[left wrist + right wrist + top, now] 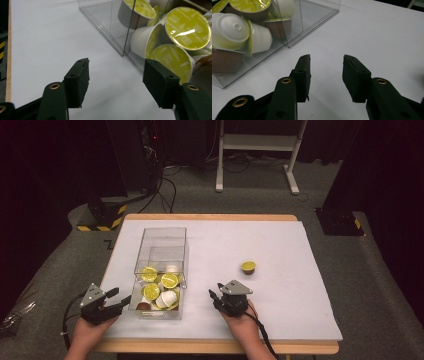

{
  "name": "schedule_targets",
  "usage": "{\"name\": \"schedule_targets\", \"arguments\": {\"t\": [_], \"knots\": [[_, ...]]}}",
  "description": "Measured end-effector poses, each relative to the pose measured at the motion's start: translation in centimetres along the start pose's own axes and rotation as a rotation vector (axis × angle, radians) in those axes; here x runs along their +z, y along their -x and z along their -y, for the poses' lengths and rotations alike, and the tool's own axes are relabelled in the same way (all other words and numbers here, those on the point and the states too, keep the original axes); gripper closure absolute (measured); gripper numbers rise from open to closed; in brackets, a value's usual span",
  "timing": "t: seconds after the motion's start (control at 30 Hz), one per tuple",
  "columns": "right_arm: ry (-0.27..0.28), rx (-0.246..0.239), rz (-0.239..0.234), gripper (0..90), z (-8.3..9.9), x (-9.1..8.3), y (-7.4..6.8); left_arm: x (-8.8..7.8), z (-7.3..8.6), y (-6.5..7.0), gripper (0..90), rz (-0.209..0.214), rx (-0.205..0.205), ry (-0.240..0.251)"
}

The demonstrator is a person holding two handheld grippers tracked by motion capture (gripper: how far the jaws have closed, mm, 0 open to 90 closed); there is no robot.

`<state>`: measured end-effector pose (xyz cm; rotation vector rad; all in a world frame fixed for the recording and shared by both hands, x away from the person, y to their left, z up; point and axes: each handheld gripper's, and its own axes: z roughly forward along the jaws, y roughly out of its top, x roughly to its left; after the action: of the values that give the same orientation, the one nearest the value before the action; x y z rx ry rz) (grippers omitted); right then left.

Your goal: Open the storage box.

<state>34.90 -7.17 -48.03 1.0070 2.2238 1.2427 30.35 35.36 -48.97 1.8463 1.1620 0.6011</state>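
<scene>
A clear plastic box [161, 251] sits left of centre on the white surface [280, 245], its near end filled with green-lidded coffee capsules [169, 280]. One lone capsule [248, 267] stands apart on the surface, to the right of the box. The left gripper [119, 299] lies just beside the box's near left corner, its fingers [79, 81] apart with nothing between them. The right gripper [216, 294] rests near the box's right side, its fingers [303, 75] also apart and empty.
</scene>
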Motion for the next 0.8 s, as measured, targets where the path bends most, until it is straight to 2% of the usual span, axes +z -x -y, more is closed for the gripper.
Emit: {"name": "schedule_targets", "arguments": {"t": [0.13,0.27,0.33,0.4,0.47,0.53,0.63,0.8], "knots": [[-0.007,-0.014,-0.027,60.3,-0.1,0.3,-0.6,-0.4,-0.2,0.2,38.3,0.003,-0.014,0.001],[-0.01,-0.029,-0.053,59.4,-0.3,0.4,-1.6,-0.6,-0.5,0.4,37.8,0.004,0.014,-0.012],[-0.015,-0.015,-0.071,59.8,-0.3,0.5,-2.1,-0.6,-0.9,0.4,38.0,0.002,0.001,-0.019],[-0.032,-0.021,-0.088,60.0,-0.4,0.7,-2.6,-0.7,-1.2,0.4,38.3,0.011,-0.006,-0.014],[-0.03,-0.028,-0.09,59.7,-0.5,0.7,-3.1,-0.9,-0.9,0.7,38.0,0.006,0.021,-0.02],[-0.021,-0.049,-0.093,58.2,-0.7,0.5,-3.8,-1.0,-0.5,0.9,36.7,0.024,0.02,-0.019],[-0.007,-0.07,-0.093,58.5,-0.7,0.4,-4.2,-1.1,0.0,1.4,36.5,0.014,0.028,-0.019],[-0.003,-0.066,-0.122,54.7,-0.7,0.2,-4.7,-1.9,0.3,1.7,34.0,0.023,0.042,-0.008]]}}
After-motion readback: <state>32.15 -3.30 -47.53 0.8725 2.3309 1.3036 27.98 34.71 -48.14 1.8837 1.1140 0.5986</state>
